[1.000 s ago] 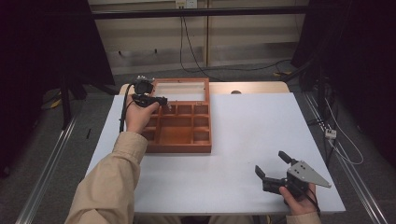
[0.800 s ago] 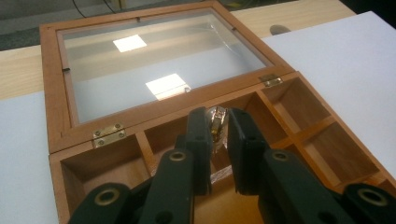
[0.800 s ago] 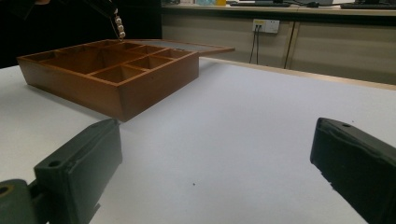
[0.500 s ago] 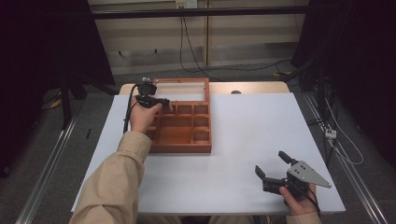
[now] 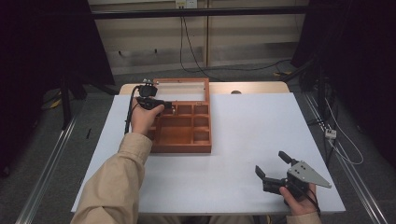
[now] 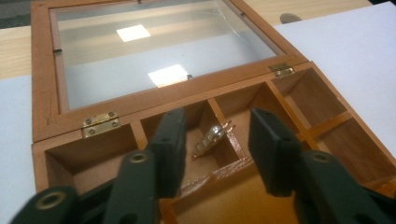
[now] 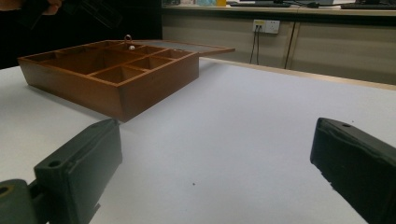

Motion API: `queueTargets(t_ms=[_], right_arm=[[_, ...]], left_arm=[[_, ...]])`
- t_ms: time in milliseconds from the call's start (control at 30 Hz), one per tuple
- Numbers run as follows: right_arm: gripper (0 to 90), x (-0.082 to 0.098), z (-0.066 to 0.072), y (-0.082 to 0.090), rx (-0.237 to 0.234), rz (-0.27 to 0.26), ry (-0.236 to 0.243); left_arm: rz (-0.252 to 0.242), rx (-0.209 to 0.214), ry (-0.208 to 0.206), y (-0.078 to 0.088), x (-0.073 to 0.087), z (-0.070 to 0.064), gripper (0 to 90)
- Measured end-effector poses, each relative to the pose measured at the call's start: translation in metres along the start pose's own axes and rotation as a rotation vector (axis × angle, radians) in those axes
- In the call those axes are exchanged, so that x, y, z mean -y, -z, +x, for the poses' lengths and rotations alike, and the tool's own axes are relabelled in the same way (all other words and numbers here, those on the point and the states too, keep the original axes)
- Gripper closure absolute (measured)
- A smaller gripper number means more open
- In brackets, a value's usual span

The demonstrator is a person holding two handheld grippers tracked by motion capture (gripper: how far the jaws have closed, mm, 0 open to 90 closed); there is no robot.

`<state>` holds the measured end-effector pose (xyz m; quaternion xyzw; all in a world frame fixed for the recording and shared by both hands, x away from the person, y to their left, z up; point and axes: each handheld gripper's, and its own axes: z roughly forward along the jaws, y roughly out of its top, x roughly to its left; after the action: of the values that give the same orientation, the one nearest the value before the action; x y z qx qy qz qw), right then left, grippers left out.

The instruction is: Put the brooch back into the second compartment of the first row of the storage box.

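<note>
Wooden box (image 5: 187, 126) with small compartments sits on the white table (image 5: 243, 140), its glass lid (image 6: 159, 51) folded back flat behind it. The left gripper (image 6: 219, 140) hovers over the back row of compartments; its fingers (image 6: 170, 140) have just been opening and now stand partly apart, pressing on nothing. Between them and just beyond, a small metal clip (image 6: 210, 139) lies tilted in the middle back compartment, leaning against the divider, free of both fingers. In the high view the left gripper (image 5: 161, 103) is at the box's back left corner, the hand wrapped around it. The right gripper (image 5: 273, 170) rests well apart at the table's near right corner, fingers (image 7: 79, 172) spread wide and empty, pointing across the bare table toward the box (image 7: 112, 70).
</note>
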<state>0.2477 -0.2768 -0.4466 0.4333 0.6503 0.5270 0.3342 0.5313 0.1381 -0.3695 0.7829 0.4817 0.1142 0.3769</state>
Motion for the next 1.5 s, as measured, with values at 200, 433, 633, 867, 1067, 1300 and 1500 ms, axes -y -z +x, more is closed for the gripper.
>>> queueTargets(t_ms=[200, 433, 633, 867, 1067, 1300, 1500], right_arm=[[1.4, -0.001, 0.001, -0.002, -0.001, 0.001, 0.003], [1.4, -0.002, 0.003, -0.004, -0.006, 0.003, 0.010], [1.4, -0.001, 0.002, -0.004, -0.001, 0.004, 0.004], [1.4, 0.000, 0.000, -0.004, -0.001, 0.004, -0.001], [1.4, 0.000, -0.002, -0.004, -0.002, -0.001, -0.008], [1.4, -0.001, -0.002, -0.004, -0.001, -0.002, -0.007], [1.4, -0.001, 0.000, -0.004, -0.004, 0.000, -0.002]], left_arm=[[-0.022, 0.026, 0.007, 0.011, 0.010, 0.002, 43.1], [-0.027, 0.037, 0.005, 0.013, 0.018, 0.008, 39.1], [-0.059, 0.100, -0.030, 0.003, 0.010, -0.001, 88.9], [-0.033, 0.087, -0.073, -0.026, 0.003, -0.011, 90.0], [0.030, -0.012, 0.004, -0.030, 0.011, 0.011, 90.0], [-0.006, 0.010, -0.021, -0.013, 0.007, 0.008, 90.0], [-0.055, 0.113, -0.009, 0.007, 0.018, -0.008, 50.9]])
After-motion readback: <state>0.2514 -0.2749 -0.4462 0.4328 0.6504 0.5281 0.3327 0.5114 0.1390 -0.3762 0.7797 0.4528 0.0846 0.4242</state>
